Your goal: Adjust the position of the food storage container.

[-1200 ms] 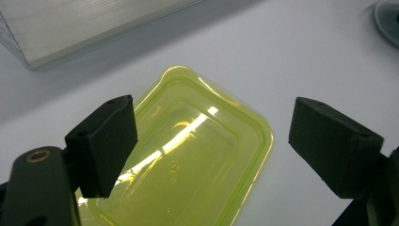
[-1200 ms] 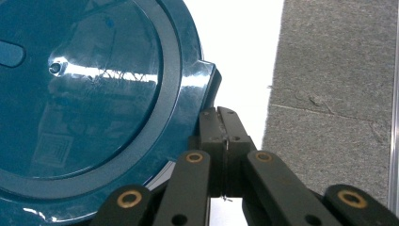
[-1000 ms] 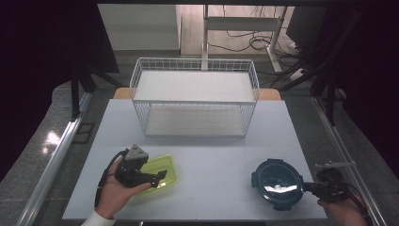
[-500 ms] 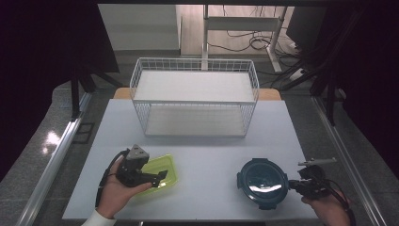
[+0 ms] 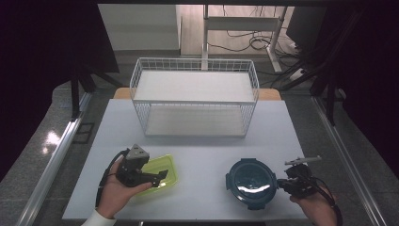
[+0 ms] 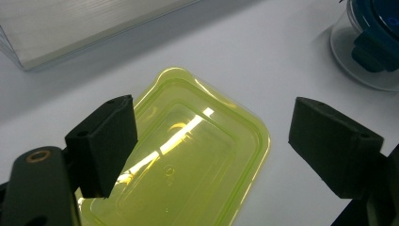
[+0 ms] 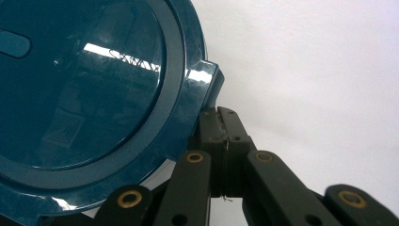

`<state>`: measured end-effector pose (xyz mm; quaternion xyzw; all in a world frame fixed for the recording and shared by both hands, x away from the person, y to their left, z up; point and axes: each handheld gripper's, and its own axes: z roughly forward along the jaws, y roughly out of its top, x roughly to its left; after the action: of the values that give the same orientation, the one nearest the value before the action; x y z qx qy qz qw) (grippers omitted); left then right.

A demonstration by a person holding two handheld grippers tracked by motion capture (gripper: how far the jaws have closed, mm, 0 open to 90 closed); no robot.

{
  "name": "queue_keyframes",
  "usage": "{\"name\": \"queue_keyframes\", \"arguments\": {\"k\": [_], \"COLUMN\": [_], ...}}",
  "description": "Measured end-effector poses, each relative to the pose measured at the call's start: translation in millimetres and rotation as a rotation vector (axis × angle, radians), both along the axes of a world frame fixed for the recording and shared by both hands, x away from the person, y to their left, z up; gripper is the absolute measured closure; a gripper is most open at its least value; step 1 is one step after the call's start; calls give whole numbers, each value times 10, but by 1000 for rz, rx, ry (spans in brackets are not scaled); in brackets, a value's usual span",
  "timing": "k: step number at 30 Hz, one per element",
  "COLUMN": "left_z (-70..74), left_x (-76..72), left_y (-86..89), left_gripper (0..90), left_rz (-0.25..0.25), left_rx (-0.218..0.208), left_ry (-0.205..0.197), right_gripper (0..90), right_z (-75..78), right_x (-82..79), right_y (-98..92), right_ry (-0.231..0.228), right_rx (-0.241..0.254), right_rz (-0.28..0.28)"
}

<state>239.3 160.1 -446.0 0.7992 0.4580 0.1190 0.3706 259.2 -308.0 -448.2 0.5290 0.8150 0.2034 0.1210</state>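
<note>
1. Your left tool [image 5: 157, 175]: jaws spread, over the yellow-green rectangular lid [image 6: 188, 160] at the bench's [image 5: 202, 155] front left.
2. Your right tool [image 7: 221, 115]: jaws pressed together, touching the dark teal round lidded container's [image 5: 251, 182] side tab, front right.

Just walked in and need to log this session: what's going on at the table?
A person works with handheld tongs in each hand. The right tongs are shut, their tips against the side tab of a round dark teal lidded container. The left tongs hover open over a translucent yellow-green rectangular plastic lid, not gripping it. A white wire basket stands empty at the back of the white table.
</note>
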Motion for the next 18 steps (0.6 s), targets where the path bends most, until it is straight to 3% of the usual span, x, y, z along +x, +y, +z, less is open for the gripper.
{"name": "queue_keyframes", "arguments": {"k": [18], "left_z": [7], "left_x": [-9], "left_y": [-27], "left_gripper": [158], "left_rz": [-11], "left_rx": [0], "left_ry": [-3], "right_gripper": [891], "right_z": [-37], "right_x": [-7], "right_y": [532], "right_ry": [-5], "right_rx": [6], "right_rz": [100]}}
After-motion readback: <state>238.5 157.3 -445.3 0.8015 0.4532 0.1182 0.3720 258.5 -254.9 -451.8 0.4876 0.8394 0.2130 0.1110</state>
